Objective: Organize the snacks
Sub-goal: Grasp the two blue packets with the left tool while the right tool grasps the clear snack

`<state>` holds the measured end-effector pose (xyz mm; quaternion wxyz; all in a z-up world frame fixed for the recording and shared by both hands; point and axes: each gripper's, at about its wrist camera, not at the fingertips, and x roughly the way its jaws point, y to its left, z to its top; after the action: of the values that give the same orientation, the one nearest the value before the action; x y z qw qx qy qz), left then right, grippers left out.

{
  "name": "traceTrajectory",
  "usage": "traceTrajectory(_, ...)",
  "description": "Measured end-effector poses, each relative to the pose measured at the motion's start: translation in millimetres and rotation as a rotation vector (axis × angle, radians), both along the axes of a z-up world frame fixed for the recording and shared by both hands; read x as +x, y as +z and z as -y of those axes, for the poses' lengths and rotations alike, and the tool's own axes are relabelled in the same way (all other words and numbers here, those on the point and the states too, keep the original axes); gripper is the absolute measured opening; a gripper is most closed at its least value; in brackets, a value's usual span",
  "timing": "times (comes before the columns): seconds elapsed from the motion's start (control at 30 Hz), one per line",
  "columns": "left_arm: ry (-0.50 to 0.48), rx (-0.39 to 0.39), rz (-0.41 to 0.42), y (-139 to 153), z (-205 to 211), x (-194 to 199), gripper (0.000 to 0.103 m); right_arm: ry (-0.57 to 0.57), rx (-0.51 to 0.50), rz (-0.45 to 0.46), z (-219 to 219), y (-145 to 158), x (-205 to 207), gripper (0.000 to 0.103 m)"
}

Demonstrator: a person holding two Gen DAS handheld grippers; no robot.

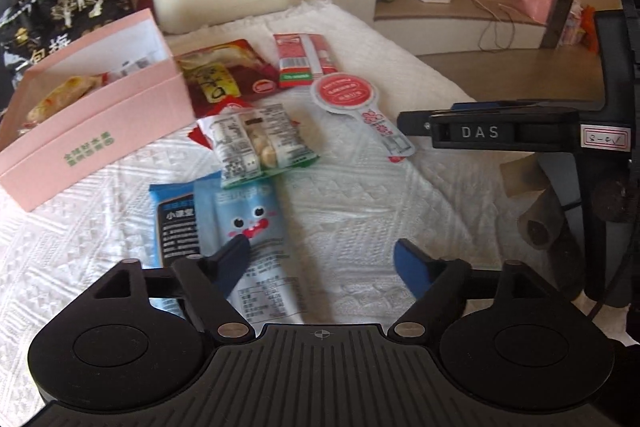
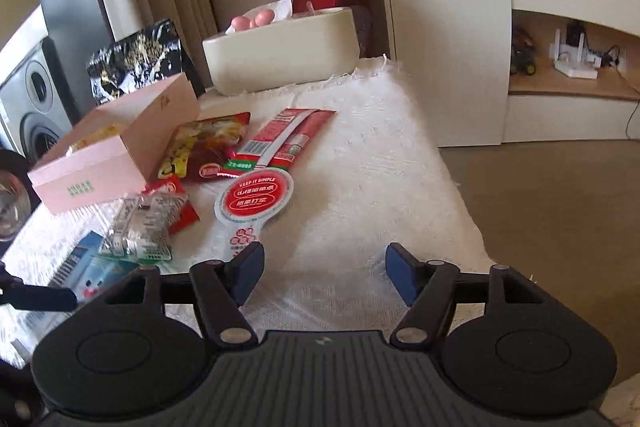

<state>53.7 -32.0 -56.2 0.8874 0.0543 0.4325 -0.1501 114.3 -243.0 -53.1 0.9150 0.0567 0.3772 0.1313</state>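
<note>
Snack packets scattered mid-frame on the white cloth [image 1: 360,195], beside the pink box [image 1: 100,131] at the left. Left gripper [image 1: 320,259] spread wide and empty, over the blue packet [image 1: 244,223]. Right gripper [image 2: 324,271] parted too, holding nothing, near the round red packet [image 2: 256,199]. Probably light, crinkly, slippery film with crushable contents; best pinched at a flat sealed edge.
</note>
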Motion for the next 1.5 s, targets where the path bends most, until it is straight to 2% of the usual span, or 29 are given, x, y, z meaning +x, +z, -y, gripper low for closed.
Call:
traceTrajectory(0.1,0.009,-0.024,0.013,5,-5,-3,0.084,0.004,0.001,0.0,-1,0,0,0.07)
traceTrajectory(0.13,0.02,-0.027,0.02,7,-9,-5,0.08,0.004,0.003,0.0,-1,0,0,0.07)
traceTrajectory(0.27,0.122,0.097,0.054,7,-22,-7,0.078,0.003,0.009,0.001,-1,-1,-1,0.071)
traceTrajectory(0.3,0.147,0.097,0.038,4,-27,-4,0.078,0.004,0.009,0.001,-1,-1,0,0.072)
traceTrajectory(0.4,0.191,0.025,0.007,2,-38,3,0.083,0.007,0.004,0.001,-2,-1,0,0.072)
traceTrajectory(0.6,0.181,0.039,-0.009,-9,-37,10,0.09,0.009,-0.009,0.003,-4,-1,-1,0.073)
traceTrajectory(0.93,0.191,-0.066,0.011,-14,-55,13,0.092,0.02,-0.03,0.005,-8,-1,-1,0.076)
traceTrajectory(1.03,0.149,-0.02,0.032,-16,-49,13,0.092,0.013,-0.027,0.016,-6,0,-3,0.076)
traceTrajectory(1.13,0.134,-0.01,0.037,-15,-48,7,0.09,-0.008,-0.054,0.091,-9,9,-13,0.076)
traceTrajectory(1.3,0.152,-0.137,-0.004,-1,-70,-13,0.088,0.12,-0.055,0.125,-39,30,-17,0.076)
traceTrajectory(1.4,0.178,-0.104,0.006,6,-81,-32,0.088,0.201,-0.002,0.061,-68,34,-4,0.076)
traceTrajectory(1.5,0.217,-0.104,0.004,9,-94,-45,0.088,0.256,0.056,-0.033,-103,30,11,0.076)
